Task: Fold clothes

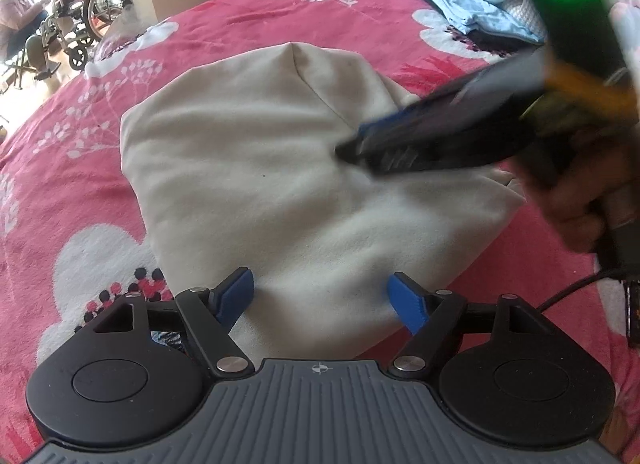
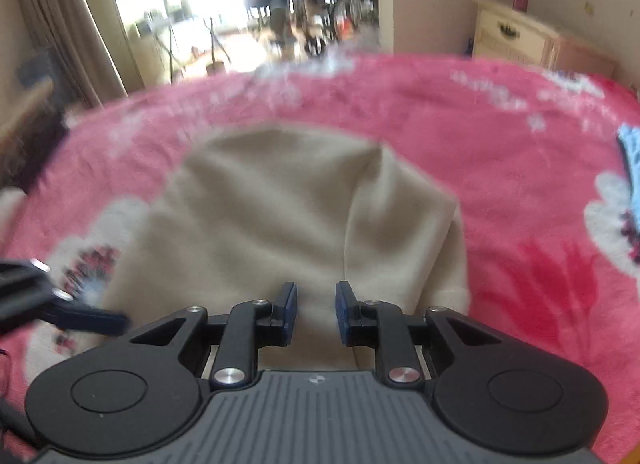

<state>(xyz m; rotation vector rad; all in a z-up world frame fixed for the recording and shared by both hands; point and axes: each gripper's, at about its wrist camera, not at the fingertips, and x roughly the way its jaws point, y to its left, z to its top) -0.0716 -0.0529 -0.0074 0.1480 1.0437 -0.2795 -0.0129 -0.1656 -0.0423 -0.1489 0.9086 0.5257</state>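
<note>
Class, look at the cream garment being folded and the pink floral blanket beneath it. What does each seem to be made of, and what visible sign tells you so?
Cream garment: probably a soft brushed knit such as fleece or cotton jersey; matte, no sheen, soft rounded creases and a stitched seam.
Pink floral blanket: probably plush synthetic fleece; its surface looks fuzzy and slightly napped, with soft-edged white flower prints. Neither fibre can be confirmed by sight.

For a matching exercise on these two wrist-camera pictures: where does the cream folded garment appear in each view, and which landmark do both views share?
Left wrist view: the cream garment fills the centre, beyond the open left gripper, with the right gripper over it.
Right wrist view: the cream garment lies centre, just ahead of the right gripper.
Shared landmark: the pink floral blanket beneath it.
</note>
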